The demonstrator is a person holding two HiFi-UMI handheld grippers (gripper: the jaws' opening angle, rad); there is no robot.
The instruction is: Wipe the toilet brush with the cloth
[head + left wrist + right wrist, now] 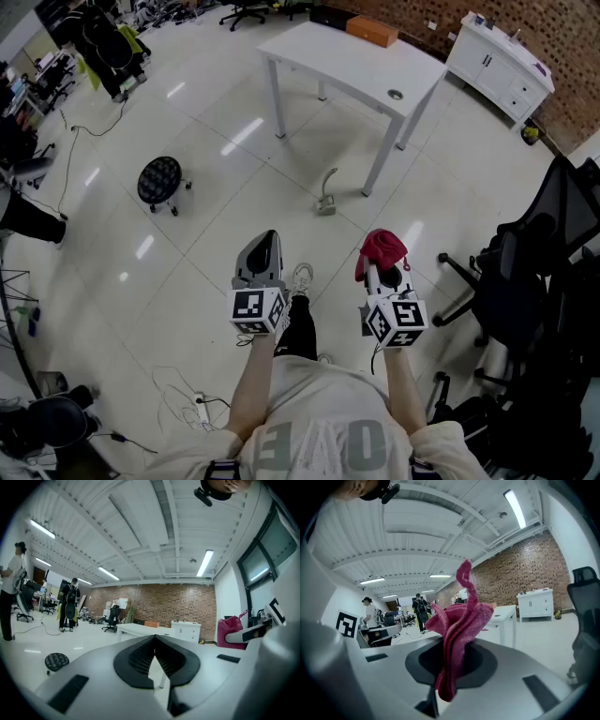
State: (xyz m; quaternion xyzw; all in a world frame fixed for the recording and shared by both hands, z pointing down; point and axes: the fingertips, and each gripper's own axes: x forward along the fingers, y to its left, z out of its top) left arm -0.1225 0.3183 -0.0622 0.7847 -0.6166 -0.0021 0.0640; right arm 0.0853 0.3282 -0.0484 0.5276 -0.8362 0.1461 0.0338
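Observation:
The toilet brush (326,195) stands upright in its small holder on the floor, just in front of the white table (356,66) and well ahead of both grippers. A pink cloth (382,248) is bunched in my right gripper (382,262), whose jaws are shut on it. In the right gripper view the cloth (459,625) sticks up and hangs down between the jaws of that gripper (457,656). My left gripper (265,240) is held level beside it, shut with nothing in it, and its pads (155,641) meet. The brush shows in neither gripper view.
A black round stool (159,180) stands on the floor to the left. A black office chair (525,272) is close on the right. An orange box (372,30) lies on the table, and a white cabinet (497,61) stands by the brick wall. People (70,604) stand far off.

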